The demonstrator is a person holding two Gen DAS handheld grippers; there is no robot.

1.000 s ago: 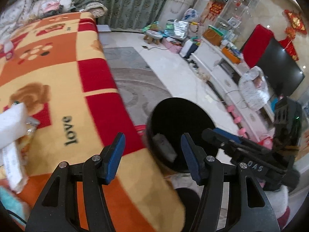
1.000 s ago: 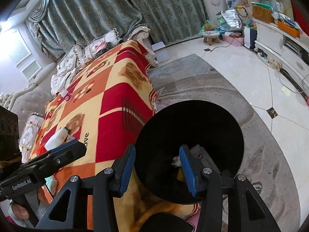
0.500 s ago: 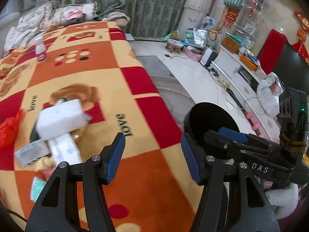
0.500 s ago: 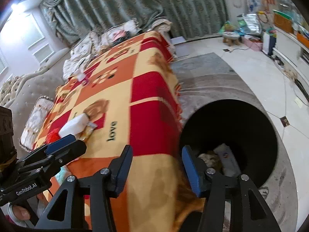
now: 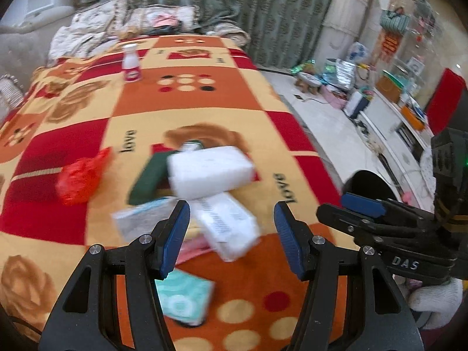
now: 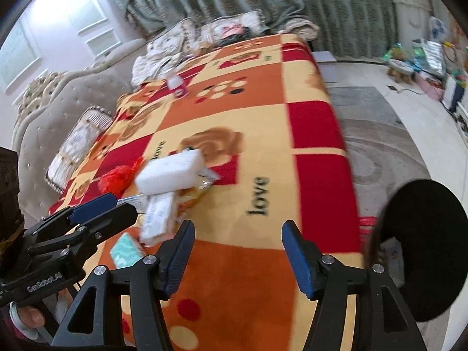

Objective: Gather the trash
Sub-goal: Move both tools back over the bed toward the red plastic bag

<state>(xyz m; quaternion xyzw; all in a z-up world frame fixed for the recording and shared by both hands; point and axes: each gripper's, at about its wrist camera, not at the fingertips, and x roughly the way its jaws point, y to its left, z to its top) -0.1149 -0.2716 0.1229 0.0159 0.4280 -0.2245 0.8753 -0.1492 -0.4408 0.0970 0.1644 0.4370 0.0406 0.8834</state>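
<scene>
A pile of trash lies on the checked blanket [image 5: 234, 111]: a white foam block [image 5: 210, 172], a white packet [image 5: 226, 225], a dark green box [image 5: 149, 178], a red plastic bag [image 5: 80, 177], a teal packet [image 5: 182, 298] and a flat wrapper [image 5: 137, 219]. My left gripper [image 5: 232, 239] is open and empty just before the white packet. My right gripper [image 6: 237, 256] is open and empty above the blanket's front edge, right of the pile [image 6: 169, 172]. The black bin [image 6: 424, 248] stands on the floor at the right, trash inside.
A small white and pink bottle [image 5: 131, 64] stands at the far end of the blanket. Cushions [image 5: 122, 20] and a sofa [image 6: 44, 102] lie behind and to the left. A grey rug [image 6: 380, 134] and a TV bench [image 5: 389, 117] are to the right.
Both grippers have swung left, away from the black bin and toward the trash pile on the blanket. Both stayed open and empty.
</scene>
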